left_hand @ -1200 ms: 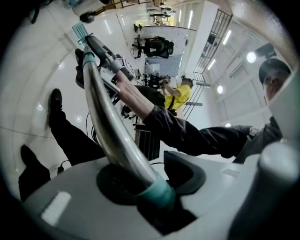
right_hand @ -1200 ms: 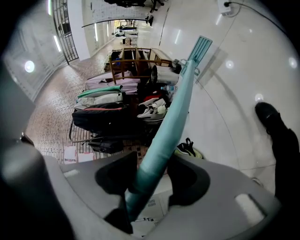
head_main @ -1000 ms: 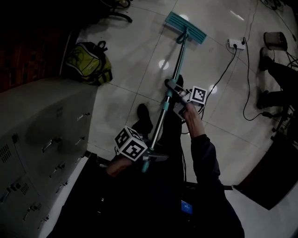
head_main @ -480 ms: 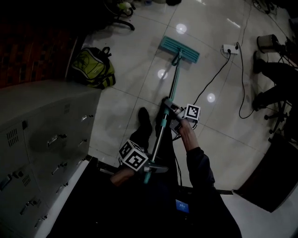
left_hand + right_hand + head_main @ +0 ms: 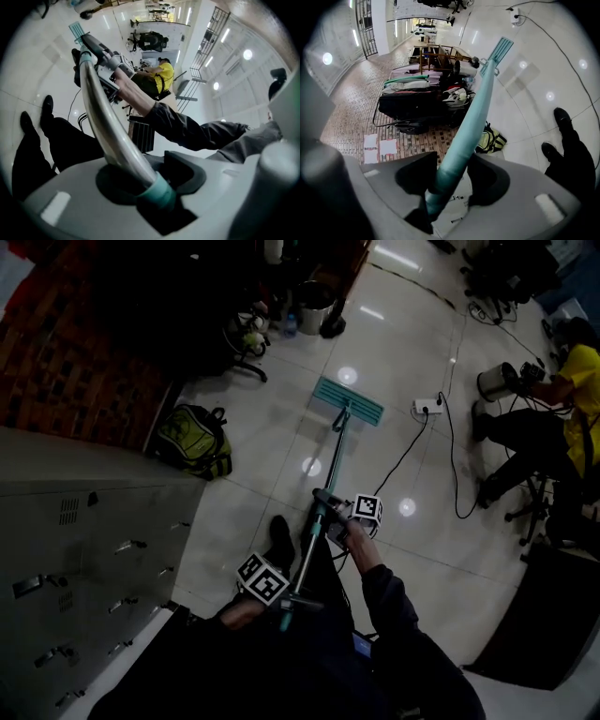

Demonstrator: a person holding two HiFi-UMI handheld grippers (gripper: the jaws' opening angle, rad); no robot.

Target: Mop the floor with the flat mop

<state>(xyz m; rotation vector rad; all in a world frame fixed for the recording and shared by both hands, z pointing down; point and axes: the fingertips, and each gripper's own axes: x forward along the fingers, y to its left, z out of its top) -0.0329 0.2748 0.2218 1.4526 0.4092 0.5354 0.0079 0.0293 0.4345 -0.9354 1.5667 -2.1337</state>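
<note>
I'm working over the glossy white tiled floor point(image 5: 253, 418), with the grey metal drawer cabinet point(image 5: 84, 549) bounding my left. The flat mop with teal rectangular head point(image 5: 348, 400) is lying flat on the tiles well ahead of me, its silver-and-teal pole point(image 5: 330, 460) slanting back to me. I'm holding it two-handed, probably for leverage. The left gripper point(image 5: 154, 187) fingers are clenching the pole's top end. The right gripper point(image 5: 440, 185) fingers are clamping lower, on the teal sleeve. Open tile is lying ahead of the head. The green backpack point(image 5: 194, 440) is sitting off left and the white power strip point(image 5: 429, 406) with its black cable near right; I'm judging both as limits for the stroke.
</note>
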